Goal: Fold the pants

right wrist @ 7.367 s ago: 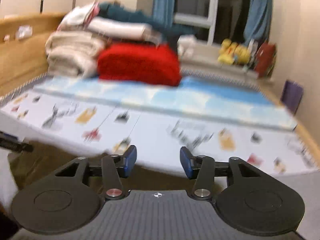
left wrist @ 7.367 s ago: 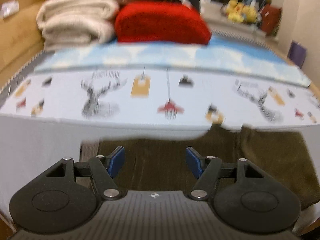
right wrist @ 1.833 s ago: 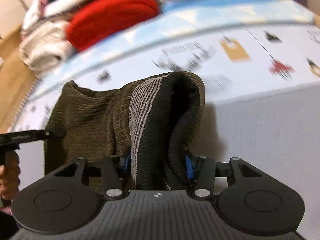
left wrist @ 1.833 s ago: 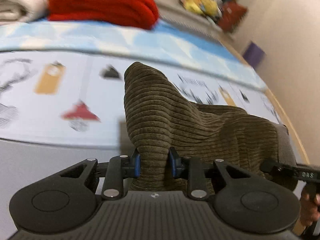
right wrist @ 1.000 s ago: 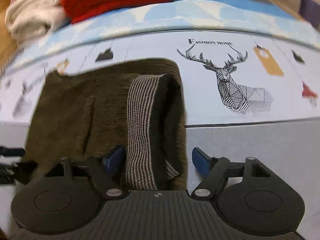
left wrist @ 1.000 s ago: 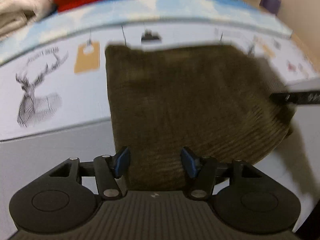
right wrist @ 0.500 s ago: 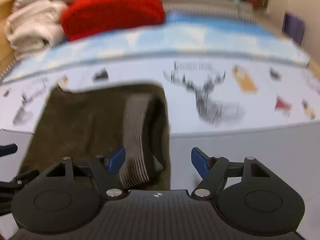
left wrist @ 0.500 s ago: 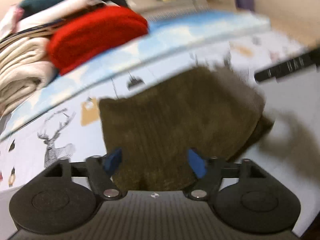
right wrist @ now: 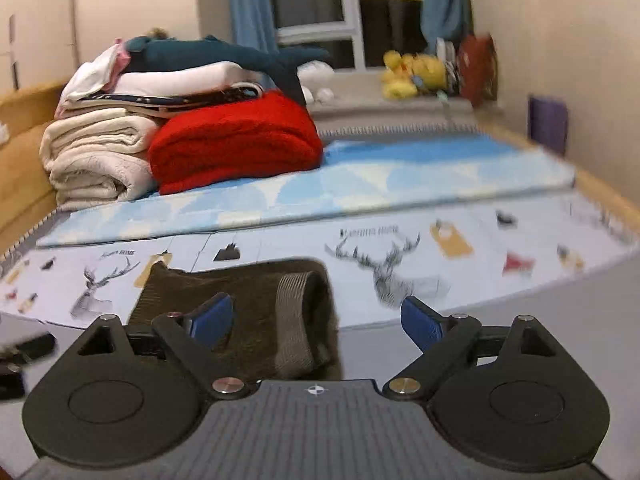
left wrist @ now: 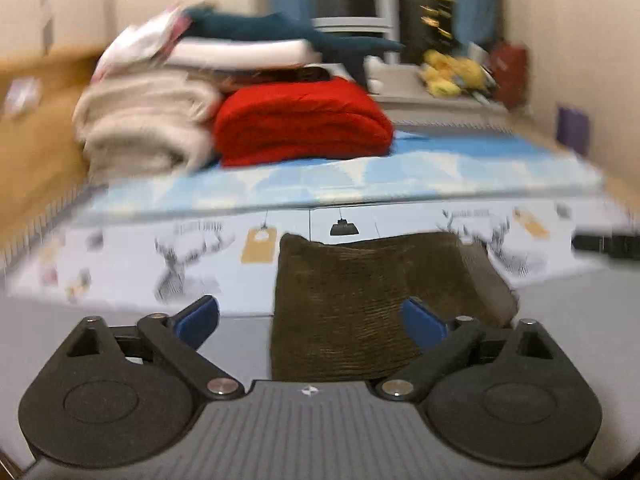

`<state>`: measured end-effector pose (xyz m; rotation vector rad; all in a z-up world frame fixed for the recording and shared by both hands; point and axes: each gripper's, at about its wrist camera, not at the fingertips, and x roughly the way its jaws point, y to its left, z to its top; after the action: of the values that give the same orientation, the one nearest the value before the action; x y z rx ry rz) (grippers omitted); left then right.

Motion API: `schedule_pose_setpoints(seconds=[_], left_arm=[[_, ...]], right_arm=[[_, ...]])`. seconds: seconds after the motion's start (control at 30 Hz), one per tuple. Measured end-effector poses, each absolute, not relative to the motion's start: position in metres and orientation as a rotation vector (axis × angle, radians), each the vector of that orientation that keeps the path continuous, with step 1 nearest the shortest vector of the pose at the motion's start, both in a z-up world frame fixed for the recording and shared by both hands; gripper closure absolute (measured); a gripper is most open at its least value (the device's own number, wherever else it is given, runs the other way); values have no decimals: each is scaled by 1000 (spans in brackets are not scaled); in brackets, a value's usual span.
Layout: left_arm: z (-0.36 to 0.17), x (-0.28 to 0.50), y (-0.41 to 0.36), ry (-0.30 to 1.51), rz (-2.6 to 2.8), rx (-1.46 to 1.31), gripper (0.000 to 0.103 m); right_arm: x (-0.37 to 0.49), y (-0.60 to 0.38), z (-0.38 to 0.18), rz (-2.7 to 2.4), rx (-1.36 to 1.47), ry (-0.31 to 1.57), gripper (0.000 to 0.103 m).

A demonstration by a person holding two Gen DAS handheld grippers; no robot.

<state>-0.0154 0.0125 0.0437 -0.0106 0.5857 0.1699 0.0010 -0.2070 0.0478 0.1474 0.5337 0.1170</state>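
The olive corduroy pants (left wrist: pixel 360 300) lie folded into a compact stack near the front edge of the bed, seen in both wrist views. Their striped waistband (right wrist: pixel 298 320) curls up at the right end of the stack. My left gripper (left wrist: pixel 310 320) hovers above and in front of the pants (right wrist: pixel 240 300), its jaws opening wide and its blue pads clear of the cloth. My right gripper (right wrist: pixel 318 322) is also opening, raised over the right end of the stack, with nothing gripped. A dark part of the right tool (left wrist: pixel 604 244) shows at the right edge of the left wrist view.
The bed carries a white deer-print sheet (right wrist: pixel 420 264) and a pale blue mat (right wrist: pixel 360 184). A red folded blanket (right wrist: pixel 236 140), cream blankets (right wrist: pixel 96 156) and more folded laundry pile up at the back left. Yellow soft toys (right wrist: pixel 412 72) sit by the window. A wooden bed frame (left wrist: pixel 36 152) runs along the left.
Both grippers let go of the pants, opened wider and drew back and up. The views tilted up, so the room now shows, and the folded pants stay on the bed.
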Motion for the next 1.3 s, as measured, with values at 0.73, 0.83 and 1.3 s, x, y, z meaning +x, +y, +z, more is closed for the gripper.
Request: schedule_pose_setpoints(seconds=[0.73,0.83,1.3], left_arm=[[-1,21,3,819,170,-39,1],[-2,22,4,819,166,-41,1],[-3,23,7,825,158,-50,1]], right_arm=[[26,-174,21,164,54,710,8],[27,-176,17,164,38,719,8],[29,-174,14,191,6,740,8]])
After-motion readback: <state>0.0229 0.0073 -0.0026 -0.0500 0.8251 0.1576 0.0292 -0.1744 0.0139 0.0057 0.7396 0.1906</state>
